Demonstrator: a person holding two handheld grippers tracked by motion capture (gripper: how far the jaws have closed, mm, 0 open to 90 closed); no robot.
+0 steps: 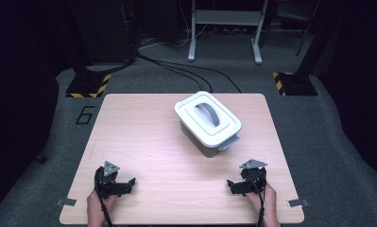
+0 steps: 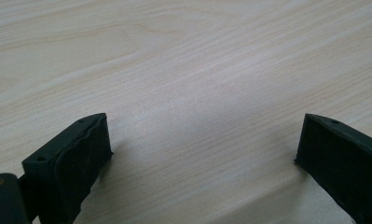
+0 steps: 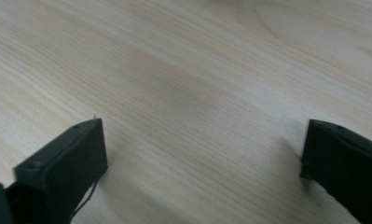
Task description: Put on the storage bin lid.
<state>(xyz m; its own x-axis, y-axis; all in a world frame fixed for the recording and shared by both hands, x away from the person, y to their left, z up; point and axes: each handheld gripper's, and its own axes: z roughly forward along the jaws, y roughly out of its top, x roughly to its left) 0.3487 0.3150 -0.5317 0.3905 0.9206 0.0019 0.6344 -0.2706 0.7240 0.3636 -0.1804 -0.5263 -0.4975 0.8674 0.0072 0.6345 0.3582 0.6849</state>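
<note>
A white lidded box (image 1: 208, 122) with a grey handle (image 1: 208, 113) stands on the wooden table (image 1: 143, 142), right of centre toward the far side. My left gripper (image 1: 127, 183) rests near the front left, held by a hand, jaws wide apart over bare wood. My right gripper (image 1: 232, 184) rests near the front right, also open and empty. In the left gripper view the left gripper (image 2: 204, 140) has only wood grain between its fingers (image 2: 81, 154). In the right gripper view the right gripper (image 3: 202, 144) likewise frames bare tabletop. Both grippers are well short of the box.
Metal clips (image 1: 65, 202) sit at the front table corners. Beyond the table are grey carpet, black cables (image 1: 186, 71), a stand with hazard-striped feet (image 1: 88, 87), and a metal frame (image 1: 224, 28). A "6" (image 1: 84, 115) is marked on the floor at left.
</note>
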